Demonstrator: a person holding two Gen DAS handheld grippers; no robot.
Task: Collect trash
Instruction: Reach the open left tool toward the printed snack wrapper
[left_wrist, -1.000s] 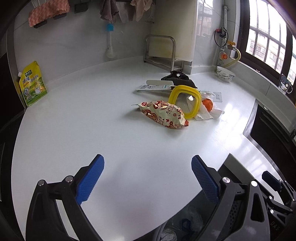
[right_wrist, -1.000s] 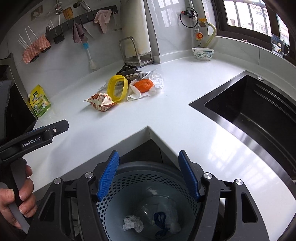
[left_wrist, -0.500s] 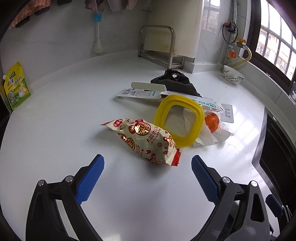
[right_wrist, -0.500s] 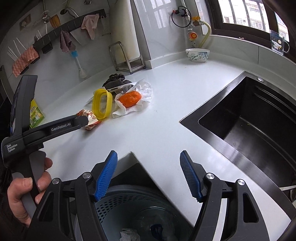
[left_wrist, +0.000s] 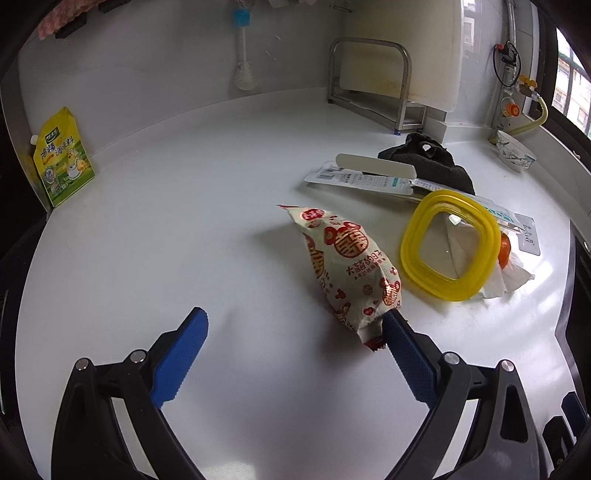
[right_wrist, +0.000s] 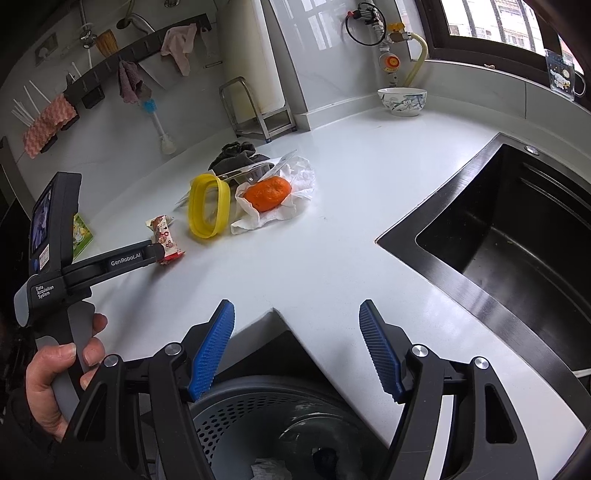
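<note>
Now | L claw (left_wrist: 293, 332) spread, tip by snack packet (left_wrist: 347, 266) | yellow lid (left_wrist: 448, 245) beside | R claw (right_wrist: 297, 347) spread over bin (right_wrist: 280, 417)

Bare white counter (left_wrist: 166, 236) lies left of and ahead of the open left gripper (left_wrist: 295, 332). To its right, the snack packet (left_wrist: 347, 266) touches the right finger; yellow lid (left_wrist: 448, 243), tissue-wrapped orange (right_wrist: 267, 192) and black cloth (left_wrist: 428, 158) crowd beyond. The right gripper (right_wrist: 295, 347) hangs over the perforated bin (right_wrist: 258, 417), sink (right_wrist: 517, 236) to its right
</note>
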